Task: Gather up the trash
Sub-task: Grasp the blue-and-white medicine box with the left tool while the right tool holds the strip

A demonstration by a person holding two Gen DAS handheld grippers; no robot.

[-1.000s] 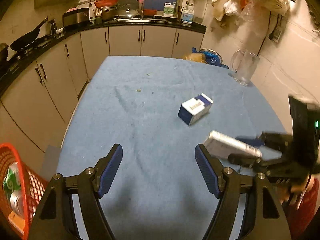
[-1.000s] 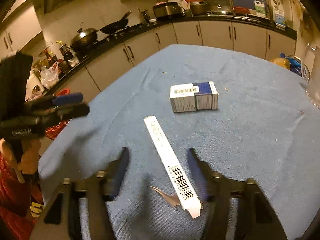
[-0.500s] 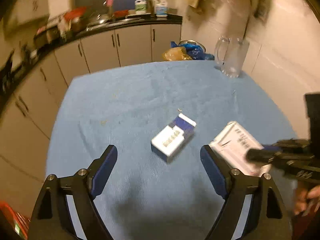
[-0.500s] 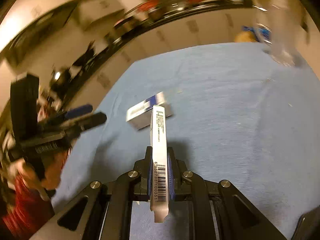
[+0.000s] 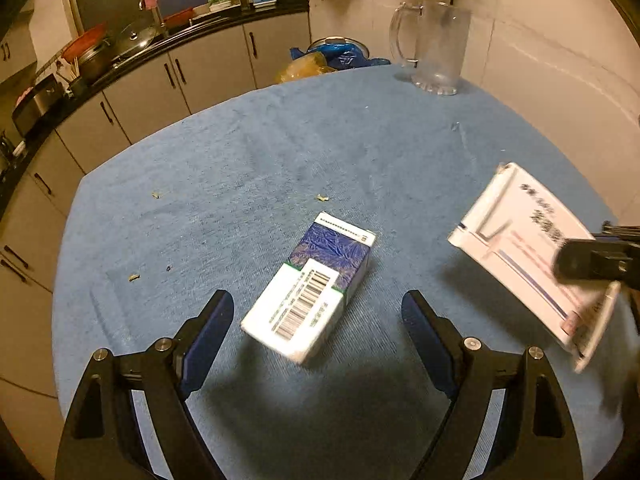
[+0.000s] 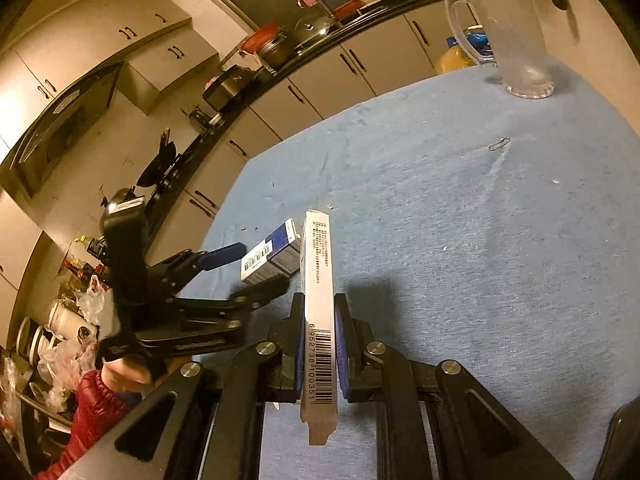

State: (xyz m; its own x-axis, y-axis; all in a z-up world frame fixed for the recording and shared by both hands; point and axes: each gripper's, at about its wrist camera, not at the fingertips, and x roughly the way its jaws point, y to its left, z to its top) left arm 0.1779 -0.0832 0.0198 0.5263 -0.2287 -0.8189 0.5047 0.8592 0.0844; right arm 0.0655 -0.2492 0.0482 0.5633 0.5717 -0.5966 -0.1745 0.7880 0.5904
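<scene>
A blue-and-white carton (image 5: 310,292) lies flat on the blue tablecloth (image 5: 280,168). My left gripper (image 5: 316,312) hovers over the carton's near end, open, its fingers on either side and not touching it. The right wrist view shows that same left gripper (image 6: 244,270) straddling the carton (image 6: 272,254). My right gripper (image 6: 319,314) is shut on a flat white box (image 6: 318,280) with a barcode, held on edge above the cloth. In the left wrist view this box (image 5: 528,252) hangs at the right, in the right gripper (image 5: 588,266).
A clear glass pitcher (image 5: 434,48) stands at the table's far right corner. A paper clip (image 6: 499,144) and small crumbs (image 5: 322,198) lie on the cloth. Cabinets and a cluttered counter (image 5: 160,68) run behind. A red sleeve (image 6: 92,404) is at the lower left.
My left gripper has come forward and down over the carton, which now lies between its fingers. My right gripper has shut on the flat white box, lifted it and rolled it on edge.
</scene>
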